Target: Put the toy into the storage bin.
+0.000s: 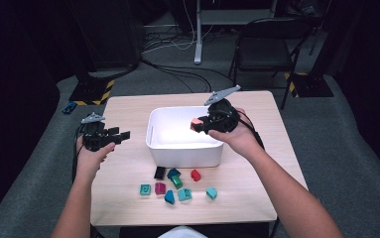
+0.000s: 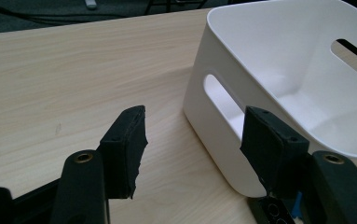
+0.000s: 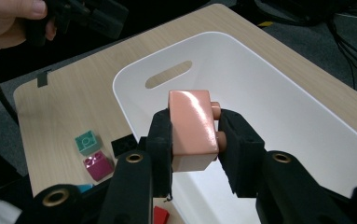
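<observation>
1. While the right hand works, the left gripper hangs over the bare tabletop left of the white bin, its jaws partly open with nothing between them; I judge it is parked there to stay out of the way.
2. White bin sits mid-table on the wooden table, open side up, so bricks can be dropped straight in.
3. Below the bin's near wall lies a cluster of loose bricks, teal, magenta, black, green and red, apparently waiting their turn.
4. Right gripper is clamped on a pink brick, pads pressing its two sides, studs facing one pad.
5. That pink brick hangs above the bin's interior, near its right side, seemingly ready for release.
</observation>
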Demonstrator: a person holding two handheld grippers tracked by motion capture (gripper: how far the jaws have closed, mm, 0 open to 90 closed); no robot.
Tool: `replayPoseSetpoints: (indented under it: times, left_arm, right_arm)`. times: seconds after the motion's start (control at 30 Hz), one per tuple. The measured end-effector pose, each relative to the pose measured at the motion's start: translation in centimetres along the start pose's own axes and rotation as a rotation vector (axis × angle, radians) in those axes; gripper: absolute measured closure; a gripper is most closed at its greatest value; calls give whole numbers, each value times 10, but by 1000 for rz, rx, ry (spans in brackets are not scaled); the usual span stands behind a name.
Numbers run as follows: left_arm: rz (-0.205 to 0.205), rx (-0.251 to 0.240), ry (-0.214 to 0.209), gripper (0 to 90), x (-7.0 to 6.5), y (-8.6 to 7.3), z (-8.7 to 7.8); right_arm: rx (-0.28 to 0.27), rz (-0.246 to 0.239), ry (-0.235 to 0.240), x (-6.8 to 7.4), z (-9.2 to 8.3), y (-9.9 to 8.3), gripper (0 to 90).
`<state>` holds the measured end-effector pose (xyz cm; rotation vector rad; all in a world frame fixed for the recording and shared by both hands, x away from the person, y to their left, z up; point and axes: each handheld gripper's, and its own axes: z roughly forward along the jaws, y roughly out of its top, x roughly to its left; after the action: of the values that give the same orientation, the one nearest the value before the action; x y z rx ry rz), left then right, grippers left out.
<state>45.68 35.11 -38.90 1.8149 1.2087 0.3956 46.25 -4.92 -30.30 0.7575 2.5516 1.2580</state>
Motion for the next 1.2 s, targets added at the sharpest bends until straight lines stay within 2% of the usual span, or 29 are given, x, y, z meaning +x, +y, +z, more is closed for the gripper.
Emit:
replayPoseSetpoints:
  times: [0.2,0.23,0.37,0.43,0.5,0.53,0.7,1.0,1.1,1.2]
  left_arm:
    - [1,2,-2,397,0,0,0]
    - [1,0,0,397,1,0,0]
    - [-1,2,-1,398,1,0,-1]
    - [2,4,-2,398,1,0,-1]
    - [2,5,-3,398,1,0,-1]
    - [4,2,-3,399,2,0,-1]
    - [6,2,-6,399,3,0,-2]
    - [-5,-5,-1,401,5,-1,-5]
    - [-5,-11,-1,401,6,-1,-5]
    - [-9,-4,-2,402,7,-2,-6]
  right_arm:
    - [3,6,1,-4,15,11,661]
    - [6,-6,4,-6,24,15,662]
    - [14,-9,13,-7,40,19,662]
    - [15,6,17,-7,49,20,662]
    - [17,7,27,-9,59,21,662]
    - [17,-7,31,-11,62,22,662]
    - [16,2,37,-15,83,24,662]
    - [9,9,30,-27,110,23,661]
    - [19,1,31,-31,120,20,661]
    - [54,-1,25,-33,128,17,662]
